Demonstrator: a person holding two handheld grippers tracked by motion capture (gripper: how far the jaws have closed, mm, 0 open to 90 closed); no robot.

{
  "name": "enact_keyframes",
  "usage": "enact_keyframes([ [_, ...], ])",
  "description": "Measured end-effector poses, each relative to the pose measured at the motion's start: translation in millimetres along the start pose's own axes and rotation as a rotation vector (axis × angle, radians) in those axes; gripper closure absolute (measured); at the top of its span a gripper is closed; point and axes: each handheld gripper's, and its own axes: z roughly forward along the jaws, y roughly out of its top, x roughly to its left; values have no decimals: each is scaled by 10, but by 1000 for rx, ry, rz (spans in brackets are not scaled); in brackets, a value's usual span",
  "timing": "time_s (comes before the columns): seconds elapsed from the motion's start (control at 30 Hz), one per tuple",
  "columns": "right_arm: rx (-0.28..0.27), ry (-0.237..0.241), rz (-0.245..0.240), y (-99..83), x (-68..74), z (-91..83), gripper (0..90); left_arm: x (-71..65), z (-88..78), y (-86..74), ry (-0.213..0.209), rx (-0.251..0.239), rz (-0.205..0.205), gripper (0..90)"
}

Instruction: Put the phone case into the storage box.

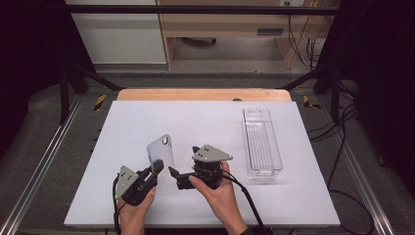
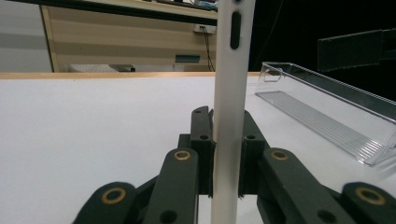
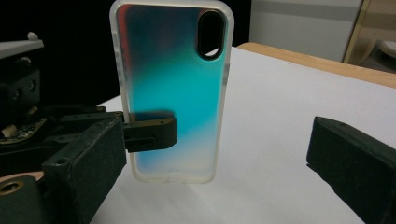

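Observation:
A translucent phone case with a white rim and a camera cut-out stands upright on the white table cover. My left gripper is shut on its lower edge. In the left gripper view the case runs edge-on between the pads of the left gripper. My right gripper sits just right of the case with its jaws wide apart and nothing between them. In the right gripper view the case faces me with a teal sheen, straight ahead of the open right gripper, and a left finger presses on it.
A clear plastic tray lies lengthwise at the right of the cover and is seen in the left gripper view as the tray. The table's wooden edge runs along the back. Black frame bars stand at both sides.

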Motion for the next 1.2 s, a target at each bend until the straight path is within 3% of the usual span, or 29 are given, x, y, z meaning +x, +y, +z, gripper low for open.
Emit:
enact_keyframes([
  [0.47,-37,-17,9,-47,55,-68,48,-103,33,-14,-40,4,-21,806],
  [0.73,-55,-14,52,-47,51,-47,45,-246,78,-45,-80,10,-12,806],
  [1.2,-106,3,123,-38,47,7,53,-284,91,-51,-93,15,-1,806],
])
